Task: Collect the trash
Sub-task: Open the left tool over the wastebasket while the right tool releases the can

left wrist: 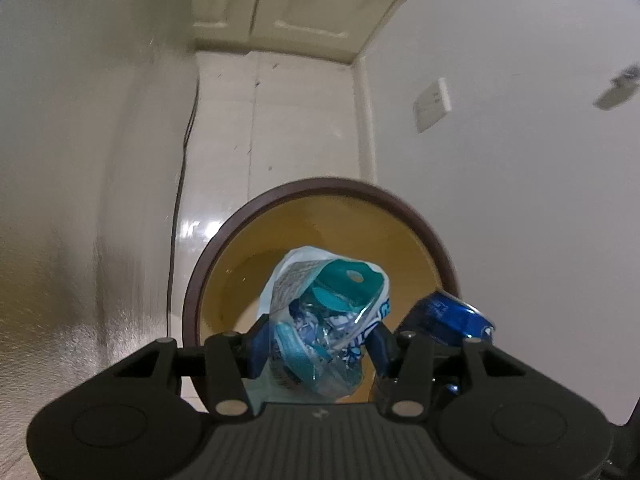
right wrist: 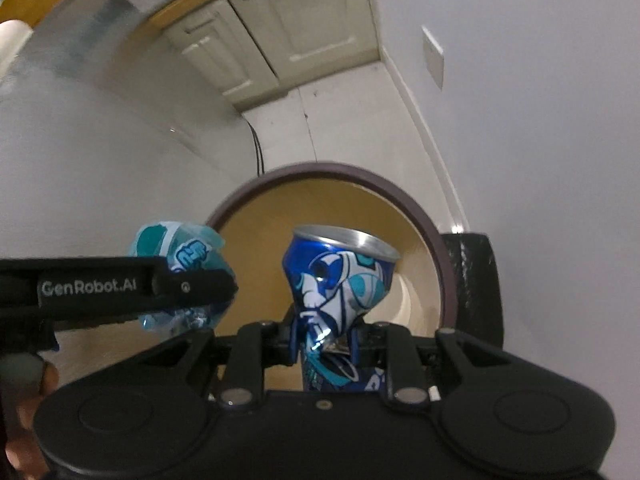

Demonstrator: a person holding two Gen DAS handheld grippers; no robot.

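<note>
Jaws of the left gripper (left wrist: 316,344) pinch a crumpled plastic wrapper (left wrist: 324,312), and those of the right gripper (right wrist: 324,340) are clamped tight on a dented blue can (right wrist: 340,280). Both pieces hang over the open mouth of the round bin (right wrist: 436,248) on the floor, near the wall, likely so that letting go drops them straight in.

One readable brand mark

"GenRobot.AI" stands in pale letters on the black side of the left hand-held gripper (right wrist: 192,286); other printing is illegible.
</note>
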